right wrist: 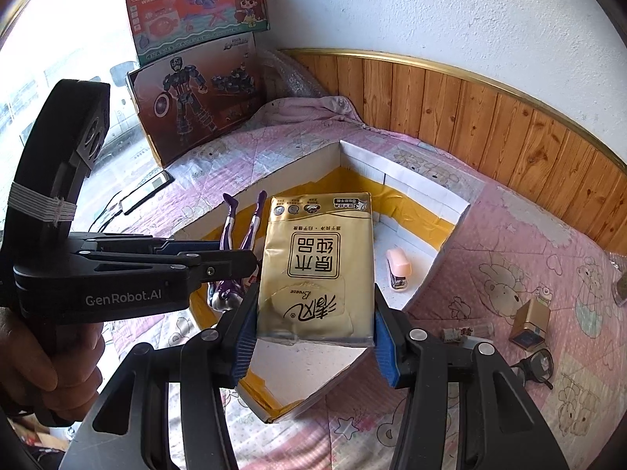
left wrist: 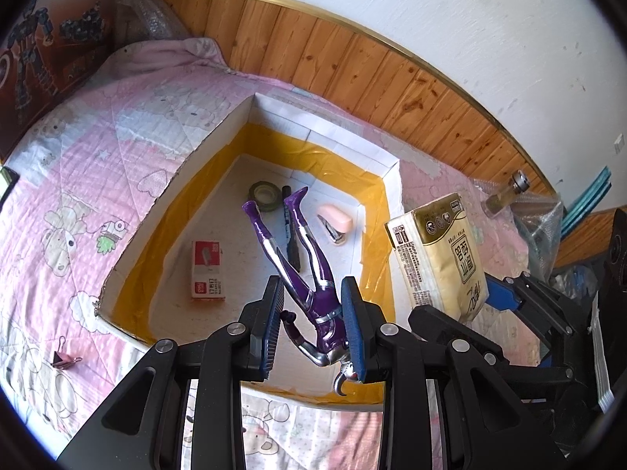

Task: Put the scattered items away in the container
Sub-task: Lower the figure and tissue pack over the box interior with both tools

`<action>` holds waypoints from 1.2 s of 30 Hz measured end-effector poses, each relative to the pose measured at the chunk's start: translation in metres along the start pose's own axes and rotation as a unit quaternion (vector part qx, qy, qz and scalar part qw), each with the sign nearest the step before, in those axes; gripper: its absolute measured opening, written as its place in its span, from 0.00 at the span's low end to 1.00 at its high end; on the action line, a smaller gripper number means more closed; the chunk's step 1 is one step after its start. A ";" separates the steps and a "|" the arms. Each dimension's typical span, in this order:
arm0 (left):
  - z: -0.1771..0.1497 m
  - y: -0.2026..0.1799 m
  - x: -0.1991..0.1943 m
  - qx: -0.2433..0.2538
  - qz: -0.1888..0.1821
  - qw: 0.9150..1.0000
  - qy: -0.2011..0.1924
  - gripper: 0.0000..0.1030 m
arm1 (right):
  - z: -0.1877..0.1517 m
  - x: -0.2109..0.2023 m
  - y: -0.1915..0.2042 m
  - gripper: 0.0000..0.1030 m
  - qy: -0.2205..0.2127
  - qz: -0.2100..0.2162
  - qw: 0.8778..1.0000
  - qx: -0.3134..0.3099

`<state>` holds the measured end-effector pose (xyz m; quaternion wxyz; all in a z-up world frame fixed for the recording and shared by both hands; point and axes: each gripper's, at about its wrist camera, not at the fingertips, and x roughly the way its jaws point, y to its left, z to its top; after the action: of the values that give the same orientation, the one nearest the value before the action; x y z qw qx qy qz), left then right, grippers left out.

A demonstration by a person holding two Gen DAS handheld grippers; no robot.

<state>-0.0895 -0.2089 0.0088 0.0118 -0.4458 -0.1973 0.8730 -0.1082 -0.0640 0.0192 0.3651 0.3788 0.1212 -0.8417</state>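
A white cardboard box (left wrist: 219, 137) with yellow tape inside lies on the pink quilt. My left gripper (left wrist: 313, 321) is shut on a purple and silver action figure (left wrist: 305, 270), held over the box with its legs pointing away. My right gripper (right wrist: 313, 333) is shut on a gold tissue pack (right wrist: 317, 270) and holds it above the box (right wrist: 443, 254). The pack also shows in the left wrist view (left wrist: 439, 250). In the box lie a tape roll (left wrist: 265, 192), a black marker (left wrist: 290, 243), a pink stapler (left wrist: 335, 225) and a red staple box (left wrist: 207, 270).
A pink binder clip (left wrist: 62, 358) lies on the quilt left of the box. A small gold box (right wrist: 531, 323), glasses (right wrist: 537, 366) and small bits lie right of the box. A small bottle (left wrist: 505, 194) stands near the wall. Toy boxes (right wrist: 196, 109) stand at the back.
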 end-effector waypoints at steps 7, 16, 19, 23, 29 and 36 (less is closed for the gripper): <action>0.001 0.003 0.011 -0.002 0.001 1.000 0.022 0.30 | 0.007 0.013 -0.003 0.51 0.015 0.009 1.000 -0.007; 0.007 0.010 0.029 -0.004 0.006 0.998 0.057 0.30 | 0.015 0.038 -0.011 0.51 0.045 0.015 0.999 -0.022; 0.012 0.014 0.032 -0.008 0.006 0.998 0.064 0.30 | 0.019 0.044 -0.015 0.51 0.054 0.018 0.998 -0.028; 0.015 0.016 0.039 -0.005 0.009 0.997 0.076 0.30 | 0.022 0.054 -0.016 0.51 0.075 0.028 0.996 -0.045; 0.013 0.020 0.056 -0.001 0.016 0.995 0.103 0.30 | 0.025 0.070 -0.016 0.51 0.114 0.041 0.990 -0.072; 0.012 0.024 0.071 0.004 0.029 0.992 0.125 0.30 | 0.029 0.090 -0.014 0.51 0.158 0.050 0.981 -0.103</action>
<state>-0.1376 -0.2214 -0.0487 0.0131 -0.5567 -0.1776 0.8114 -0.1743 -0.1151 -0.0271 0.4204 0.4728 0.2442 -0.7349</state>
